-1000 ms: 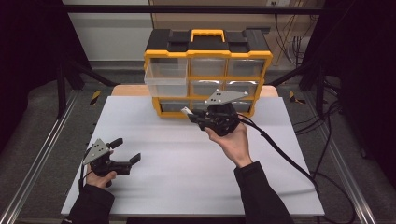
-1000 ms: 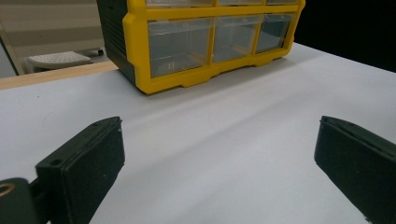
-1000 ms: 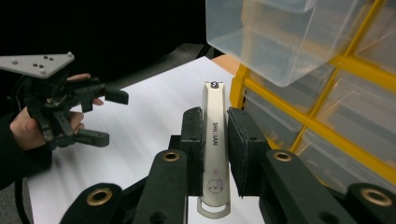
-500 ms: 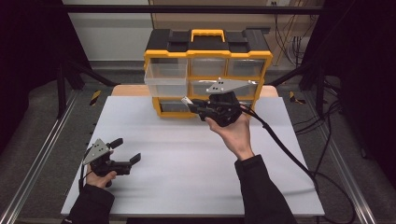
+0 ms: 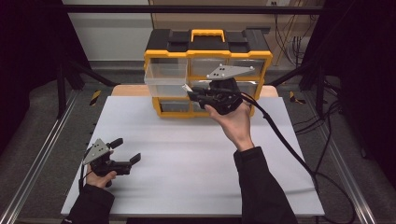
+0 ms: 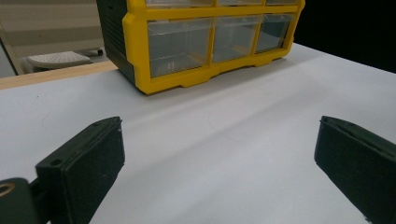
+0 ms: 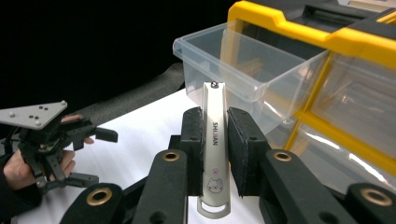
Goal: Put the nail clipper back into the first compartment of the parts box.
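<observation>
Your right tongs [image 7: 211, 154] squeeze a white nail clipper [image 7: 213, 140] and hold it up just in front of the pulled-out clear drawer [image 7: 243, 65] of the yellow box [image 5: 208, 70]. Your left tongs [image 5: 125, 151] are spread wide, low over the white desk [image 5: 187, 154], well away from the box.

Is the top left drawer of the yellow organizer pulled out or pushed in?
Pulled out. The clear drawer juts forward past the yellow frame, while neighbouring drawers sit flush.

Organizer [image 5: 205, 56] beyond bare white table [image 5: 187, 158]
</observation>
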